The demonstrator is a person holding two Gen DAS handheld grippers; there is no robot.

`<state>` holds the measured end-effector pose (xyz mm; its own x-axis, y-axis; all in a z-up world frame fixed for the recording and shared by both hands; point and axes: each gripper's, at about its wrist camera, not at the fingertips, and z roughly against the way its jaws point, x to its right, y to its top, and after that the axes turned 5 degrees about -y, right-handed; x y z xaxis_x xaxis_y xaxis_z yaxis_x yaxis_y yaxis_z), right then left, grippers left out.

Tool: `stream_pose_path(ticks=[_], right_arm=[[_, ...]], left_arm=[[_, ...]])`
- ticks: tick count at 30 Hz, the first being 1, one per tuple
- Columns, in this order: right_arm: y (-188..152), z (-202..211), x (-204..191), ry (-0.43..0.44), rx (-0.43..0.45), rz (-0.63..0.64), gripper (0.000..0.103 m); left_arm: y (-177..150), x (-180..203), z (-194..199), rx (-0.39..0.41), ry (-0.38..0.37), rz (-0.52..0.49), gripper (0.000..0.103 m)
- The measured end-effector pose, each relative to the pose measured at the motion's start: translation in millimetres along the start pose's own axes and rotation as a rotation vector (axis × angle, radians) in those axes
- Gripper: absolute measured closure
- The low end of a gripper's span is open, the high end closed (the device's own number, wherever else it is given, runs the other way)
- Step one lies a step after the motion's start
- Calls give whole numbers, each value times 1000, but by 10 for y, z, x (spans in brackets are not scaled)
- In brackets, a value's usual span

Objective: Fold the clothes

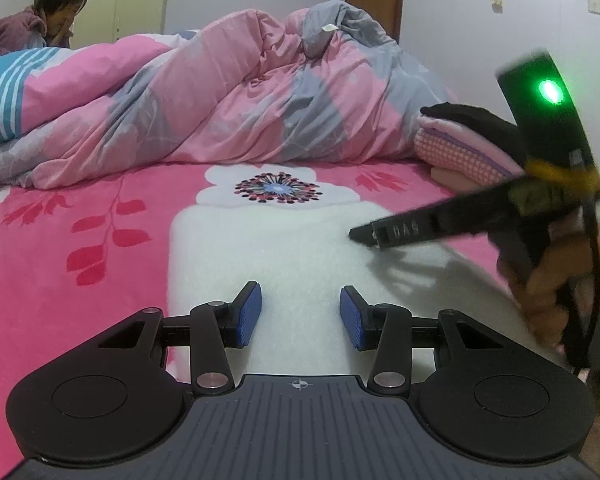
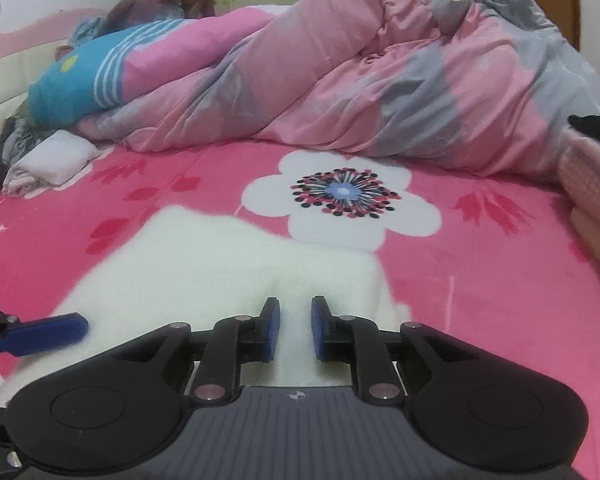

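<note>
A bedroom with pale walls holds a bed covered by a bright pink flowered sheet. On the near part of the sheet lies a white fleecy garment, folded into a flat oblong, its far edge just short of the big white flower print. The left gripper hovers over the garment's near end with its blue pads standing apart and nothing between them. The right gripper sits over the garment's right part, its pads a narrow gap apart with only white fleece showing below; no cloth is pinched. In the left wrist view the right gripper reaches in from the right, a green light on its body, with the holding hand below. Farther back a rumpled pink and grey quilt lies heaped across the bed. At the right edge rests a stack of folded clothes, black on top. A person sits at the far left.
</note>
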<state>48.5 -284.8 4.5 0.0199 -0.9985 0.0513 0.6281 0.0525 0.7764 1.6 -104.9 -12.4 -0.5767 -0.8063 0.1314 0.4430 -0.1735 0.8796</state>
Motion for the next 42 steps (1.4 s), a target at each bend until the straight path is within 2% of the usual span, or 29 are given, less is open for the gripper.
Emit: stream_pose_path(ticks=[2, 4, 6, 9, 10, 13, 16, 19, 23, 26, 30, 33, 35, 39, 42], right_arm=[[102, 33, -38, -10, -10, 28, 85], [210, 90, -80, -15, 18, 55, 85], [256, 56, -68, -7, 18, 39, 85], [153, -221, -18, -7, -51, 30, 86], [110, -272, -1, 2, -45, 36, 86], [238, -229, 6, -5, -80, -10, 86], [325, -107, -94, -33, -37, 45, 85], [347, -46, -89, -15, -10, 36, 85], [202, -254, 19, -38, -75, 25, 85], [292, -249, 69, -26, -88, -22, 85], [558, -187, -119, 60, -55, 29, 84], [732, -273, -331, 196, -80, 81, 84], [776, -424, -462, 251, -111, 100, 83], [733, -821, -639, 233, -230, 114, 82], [844, -700, -721, 239, -188, 136, 81]], left_arm=[[-11, -12, 6, 5, -4, 7, 60], [-21, -11, 16, 12, -6, 12, 60], [-26, -14, 17, 17, -10, 15, 60], [-32, -45, 14, 20, -25, 26, 60], [-31, -54, 18, 21, -29, 28, 60], [-49, -70, 36, 29, -39, 34, 60], [-58, -77, 40, 34, -46, 39, 60], [-59, -80, 39, 36, -51, 43, 60], [-51, -96, 30, 33, -59, 45, 59], [-34, -109, 31, 25, -66, 47, 59], [-39, -107, 48, 24, -65, 63, 59], [-51, -105, 72, 27, -65, 71, 59], [-50, -103, 70, 26, -63, 74, 59], [-45, -116, 65, 24, -65, 78, 59], [-56, -128, 76, 27, -72, 78, 59]])
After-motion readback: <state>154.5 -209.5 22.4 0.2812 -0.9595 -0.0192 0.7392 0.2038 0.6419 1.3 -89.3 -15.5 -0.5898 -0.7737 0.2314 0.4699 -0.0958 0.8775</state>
